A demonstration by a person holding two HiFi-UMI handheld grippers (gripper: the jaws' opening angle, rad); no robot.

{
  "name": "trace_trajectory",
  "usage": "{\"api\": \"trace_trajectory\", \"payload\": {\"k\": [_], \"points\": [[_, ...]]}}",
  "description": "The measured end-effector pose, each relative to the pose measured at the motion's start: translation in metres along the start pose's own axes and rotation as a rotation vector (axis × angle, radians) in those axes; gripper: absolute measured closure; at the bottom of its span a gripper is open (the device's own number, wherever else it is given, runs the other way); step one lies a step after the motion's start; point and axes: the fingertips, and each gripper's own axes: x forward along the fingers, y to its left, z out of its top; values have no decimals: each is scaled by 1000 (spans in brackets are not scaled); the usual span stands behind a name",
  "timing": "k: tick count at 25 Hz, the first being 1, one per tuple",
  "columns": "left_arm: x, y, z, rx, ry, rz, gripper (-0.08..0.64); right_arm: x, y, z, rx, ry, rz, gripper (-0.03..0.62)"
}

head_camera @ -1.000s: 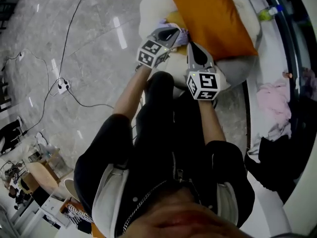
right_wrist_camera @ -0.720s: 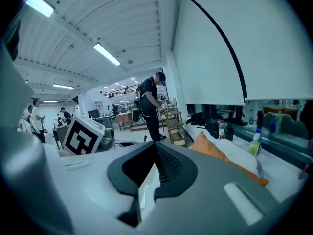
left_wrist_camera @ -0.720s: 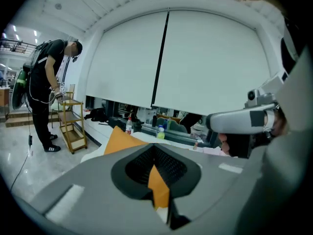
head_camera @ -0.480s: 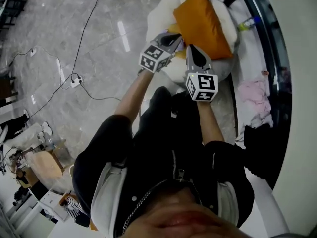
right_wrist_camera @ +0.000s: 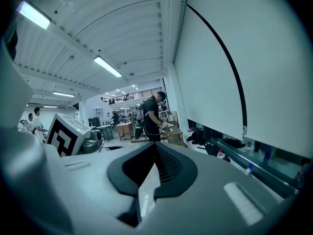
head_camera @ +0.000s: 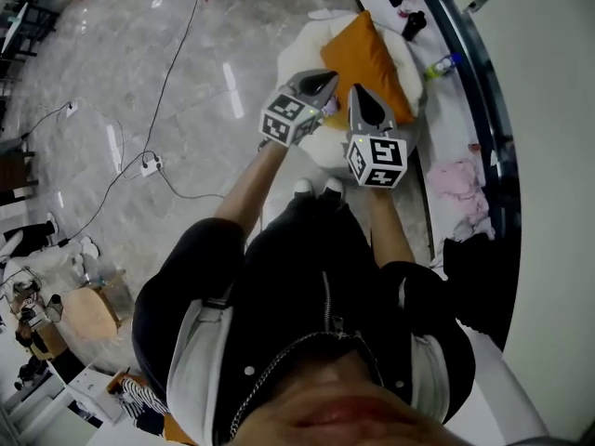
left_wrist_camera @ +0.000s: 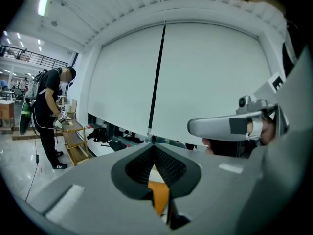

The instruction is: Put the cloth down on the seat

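I record my left gripper (head_camera: 327,81) and right gripper (head_camera: 358,97) with jaws together, empty, over the near side of the white seat (head_camera: 299,52), where the lilac cloth (head_camera: 328,108) lies beside the orange cushion (head_camera: 368,56).

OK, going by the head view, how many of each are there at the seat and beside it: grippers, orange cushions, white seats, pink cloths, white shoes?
grippers: 2 (left gripper, right gripper)
orange cushion: 1
white seat: 1
pink cloth: 1
white shoes: 2
total: 7
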Motion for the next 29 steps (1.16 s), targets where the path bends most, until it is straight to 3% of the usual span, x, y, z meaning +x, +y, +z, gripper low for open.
{"api": "trace_trajectory", "payload": {"k": [5, 11, 29], "points": [[-6, 0, 27, 40, -23, -1, 549, 1, 1, 32, -20, -46, -6, 592], [-8, 9, 35, 44, -24, 26, 549, 6, 11, 45, -54, -53, 32, 592], [5, 3, 30, 34, -19, 65, 549, -1, -3, 39, -59, -31, 69, 592]]}}
